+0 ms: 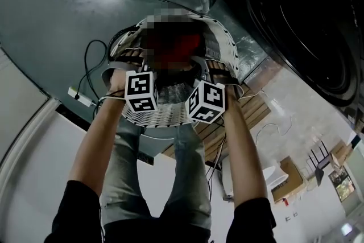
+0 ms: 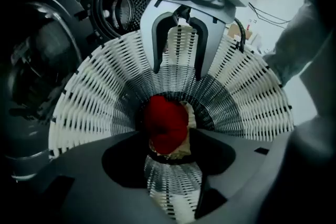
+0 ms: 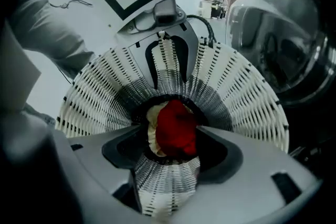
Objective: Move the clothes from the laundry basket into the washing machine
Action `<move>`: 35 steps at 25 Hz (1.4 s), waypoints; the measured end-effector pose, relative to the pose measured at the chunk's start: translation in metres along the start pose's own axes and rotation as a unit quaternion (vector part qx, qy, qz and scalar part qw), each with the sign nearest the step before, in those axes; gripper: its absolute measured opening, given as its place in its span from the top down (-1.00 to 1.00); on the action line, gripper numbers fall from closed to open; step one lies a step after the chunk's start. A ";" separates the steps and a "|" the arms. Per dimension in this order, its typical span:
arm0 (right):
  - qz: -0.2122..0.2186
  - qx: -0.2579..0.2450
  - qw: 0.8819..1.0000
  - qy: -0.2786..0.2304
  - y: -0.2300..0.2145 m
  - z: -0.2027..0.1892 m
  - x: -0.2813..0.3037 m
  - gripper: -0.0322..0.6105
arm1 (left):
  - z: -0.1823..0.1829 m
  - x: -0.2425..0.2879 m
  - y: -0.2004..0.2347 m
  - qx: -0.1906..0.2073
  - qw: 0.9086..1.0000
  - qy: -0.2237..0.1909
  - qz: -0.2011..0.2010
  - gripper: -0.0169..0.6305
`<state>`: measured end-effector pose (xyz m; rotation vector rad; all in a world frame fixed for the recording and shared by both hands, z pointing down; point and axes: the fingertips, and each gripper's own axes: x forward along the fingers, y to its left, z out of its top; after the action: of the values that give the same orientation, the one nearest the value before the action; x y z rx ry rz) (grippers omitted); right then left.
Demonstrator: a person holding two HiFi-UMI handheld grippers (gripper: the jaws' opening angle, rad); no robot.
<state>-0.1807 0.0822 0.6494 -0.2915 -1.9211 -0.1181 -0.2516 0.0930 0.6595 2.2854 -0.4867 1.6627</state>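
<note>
left gripper: your jaws are spread, basket wall between them
right gripper: your jaws are spread too, straddling the opposite wall
clothes: red piece on a cream one, at the basket bottom, below both your grippers
washer: just beside the basket, door open

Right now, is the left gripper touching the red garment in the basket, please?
Apart. The right gripper view shows the left gripper straddling the far rim of the basket, with bare wall between it and the red garment.
</note>
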 end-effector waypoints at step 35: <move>0.011 -0.171 0.979 0.108 -0.023 -0.087 0.235 -0.16 | -0.065 0.238 -0.017 0.028 0.994 0.080 -0.066 -0.16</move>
<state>-0.1871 0.0753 0.9011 -0.5094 -1.6748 -0.4503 -0.2327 0.1088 0.9055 2.1480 -0.2497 1.7957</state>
